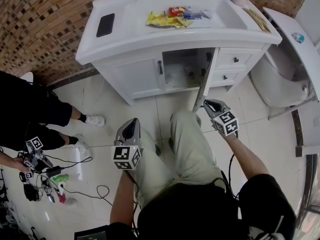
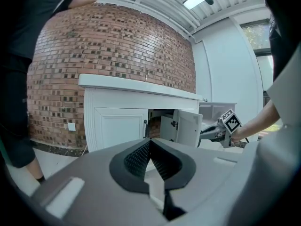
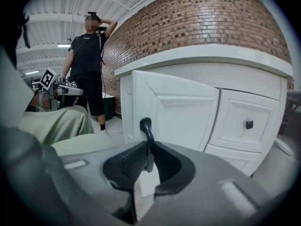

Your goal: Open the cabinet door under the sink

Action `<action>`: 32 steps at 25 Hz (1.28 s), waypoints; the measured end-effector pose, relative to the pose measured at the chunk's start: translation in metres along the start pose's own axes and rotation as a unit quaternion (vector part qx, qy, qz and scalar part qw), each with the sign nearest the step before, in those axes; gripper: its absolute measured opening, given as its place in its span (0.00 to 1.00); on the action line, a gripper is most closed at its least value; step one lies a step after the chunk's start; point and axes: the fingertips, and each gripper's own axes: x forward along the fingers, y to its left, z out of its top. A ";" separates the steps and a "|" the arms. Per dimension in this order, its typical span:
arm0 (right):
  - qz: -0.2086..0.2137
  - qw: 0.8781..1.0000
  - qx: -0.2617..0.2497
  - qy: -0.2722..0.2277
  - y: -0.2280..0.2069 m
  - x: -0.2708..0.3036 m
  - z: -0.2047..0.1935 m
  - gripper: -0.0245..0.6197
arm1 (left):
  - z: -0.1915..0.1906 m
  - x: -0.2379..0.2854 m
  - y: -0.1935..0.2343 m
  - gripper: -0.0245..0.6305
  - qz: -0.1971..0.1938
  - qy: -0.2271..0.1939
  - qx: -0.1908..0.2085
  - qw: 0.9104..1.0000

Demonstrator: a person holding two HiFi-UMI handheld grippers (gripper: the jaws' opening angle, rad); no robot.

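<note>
Cabinet door under sink stands open, edge-on, 2 o'clock in head view. Only right gripper view shows door handle pinched by right gripper. Left gripper at 8 o'clock of right, near level, jaws pressed together, empty.

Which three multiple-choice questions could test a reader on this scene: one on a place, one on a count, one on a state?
1. Where does the black phone lie? A on a chair; B on the floor; C on the countertop, left of the basin.
2. How many drawers stand right of the open cabinet door? A two; B one; C four.
3. What does the right gripper do? A hangs open; B grips the door handle; C holds the phone.
Answers: C, it lies beside the basin; A, two knobbed fronts show; B, its jaws pinch the black handle.
</note>
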 end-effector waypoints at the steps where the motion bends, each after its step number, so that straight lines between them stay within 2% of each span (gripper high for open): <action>1: -0.001 1.000 0.001 0.000 -0.003 -0.004 -0.002 0.09 | 0.000 0.000 0.000 0.06 0.000 0.000 0.000 1.000; 7: -0.016 1.000 0.006 0.000 -0.028 -0.033 -0.016 0.08 | 0.002 -0.002 0.002 0.06 0.001 0.000 0.000 1.000; 13: -0.025 0.999 0.018 -0.031 -0.061 -0.055 -0.036 0.08 | 0.003 -0.003 0.004 0.06 -0.001 -0.001 -0.020 1.000; 18: -0.067 0.997 0.033 -0.031 -0.110 -0.082 -0.051 0.06 | 0.006 -0.006 0.005 0.06 -0.005 -0.010 -0.029 1.000; 22: -0.051 0.998 0.022 -0.028 -0.112 -0.082 -0.051 0.06 | 0.007 -0.008 0.006 0.06 -0.004 -0.004 -0.032 0.999; 27: -0.050 0.995 0.078 -0.035 -0.112 -0.082 -0.053 0.07 | 0.007 -0.016 0.004 0.06 -0.004 -0.004 -0.050 0.999; 32: -0.058 0.989 0.131 -0.025 -0.116 -0.090 -0.053 0.08 | 0.007 -0.027 -0.022 0.06 -0.002 -0.019 -0.059 0.998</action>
